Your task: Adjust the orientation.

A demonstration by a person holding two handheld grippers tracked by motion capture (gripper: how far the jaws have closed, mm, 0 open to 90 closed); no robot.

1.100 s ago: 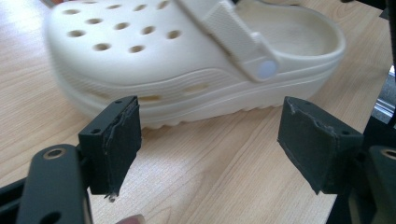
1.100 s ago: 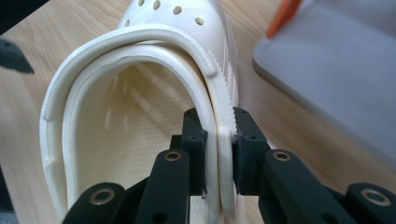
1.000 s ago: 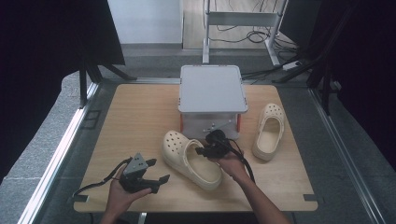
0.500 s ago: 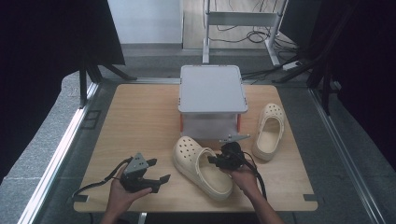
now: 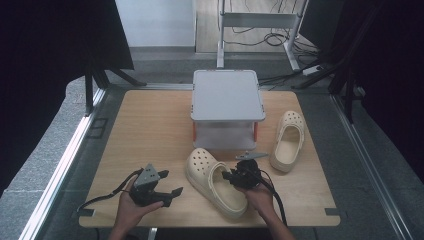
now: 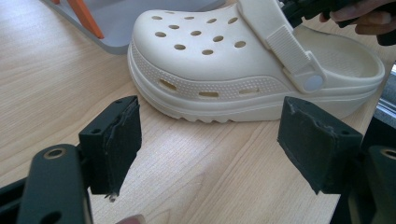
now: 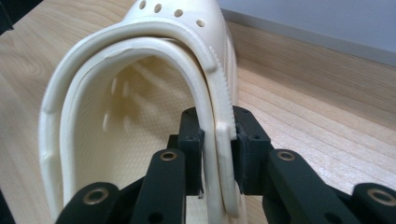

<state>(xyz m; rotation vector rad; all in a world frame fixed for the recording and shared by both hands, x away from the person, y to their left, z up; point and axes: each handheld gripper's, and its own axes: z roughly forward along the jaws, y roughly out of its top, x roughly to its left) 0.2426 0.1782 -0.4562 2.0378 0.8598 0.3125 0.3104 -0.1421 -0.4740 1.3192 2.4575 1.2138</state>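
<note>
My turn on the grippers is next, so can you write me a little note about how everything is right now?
Right gripper: shut on the near clog, its fingers pinching the side wall and strap.
Left gripper: open, holding nothing, low over the table left of that clog.
Near clog lies in front of the grey box. The second clog lies right of the box, untouched.
Done: near clog gripped.
Left, probably: place this clog, then handle the second one.
</note>
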